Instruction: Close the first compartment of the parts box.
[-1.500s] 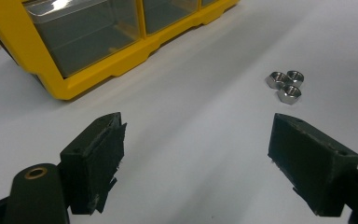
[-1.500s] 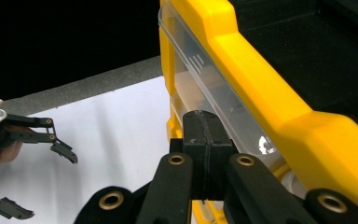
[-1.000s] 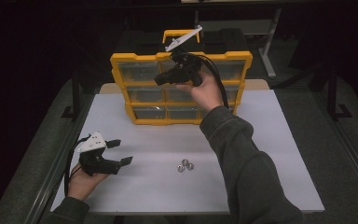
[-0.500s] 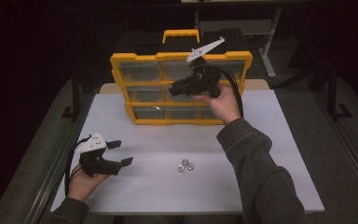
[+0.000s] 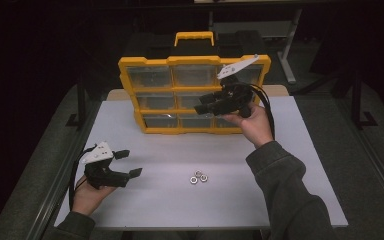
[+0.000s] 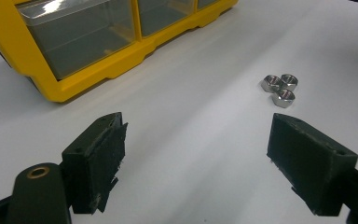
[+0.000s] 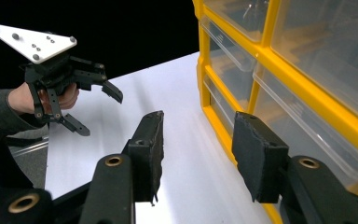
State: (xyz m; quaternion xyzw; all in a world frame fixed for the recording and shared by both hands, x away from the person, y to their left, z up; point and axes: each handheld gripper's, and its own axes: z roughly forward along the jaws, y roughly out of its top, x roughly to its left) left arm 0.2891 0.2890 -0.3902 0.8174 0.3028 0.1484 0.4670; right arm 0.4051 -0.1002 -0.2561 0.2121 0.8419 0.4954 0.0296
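A yellow organizer with clear drawers stands upright at the back of the white table. Three steel hex nuts lie together on the table in front of it. My right gripper hovers sideways before the organizer's lower right drawers, pointing left. Its jaws have just been opening and nothing is between them; in the right gripper view its pads stand apart beside the organizer's front. My left gripper rests open at the table's front left, with the nuts a short way beyond its right jaw.
The white tabletop has bare room on the right and at the front. A dark case sits behind the organizer's yellow handle. The left hand's gripper appears far off in the right gripper view.
The right hand has swung right and down across the organizer's front, and its jaws have widened. The left hand and the nuts have stayed put.
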